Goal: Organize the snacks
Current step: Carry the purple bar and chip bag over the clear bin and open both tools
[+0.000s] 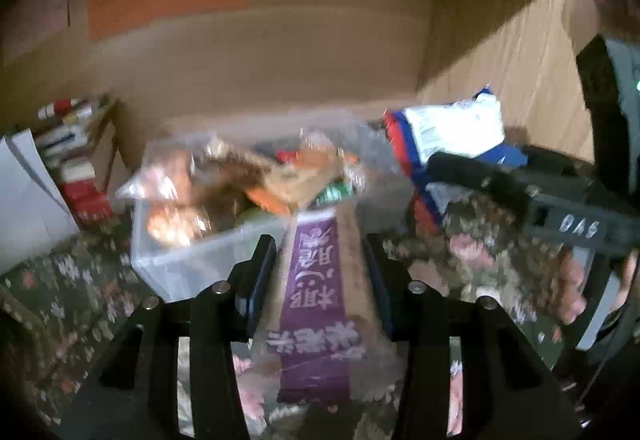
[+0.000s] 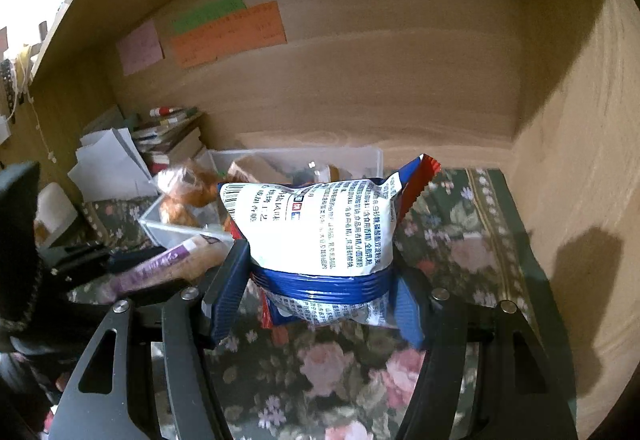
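A: What do the right tongs (image 2: 316,280) hold?

B: They are clenched on a white and blue snack bag (image 2: 316,224), lifted above the flowered surface (image 2: 460,240), just beside the clear box (image 2: 300,155) of snacks.

A: And the left tongs (image 1: 320,264)?

B: A purple-label snack pack (image 1: 316,304) is between them, its end near the box. If they press it, I cannot tell.

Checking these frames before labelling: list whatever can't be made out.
- Clear plastic bin contents: blurred in left wrist view, screened in right wrist view by the white-and-blue snack bag.
- Purple-labelled snack packet: print smeared by blur in left view.
- Orange paper note: writing too small.
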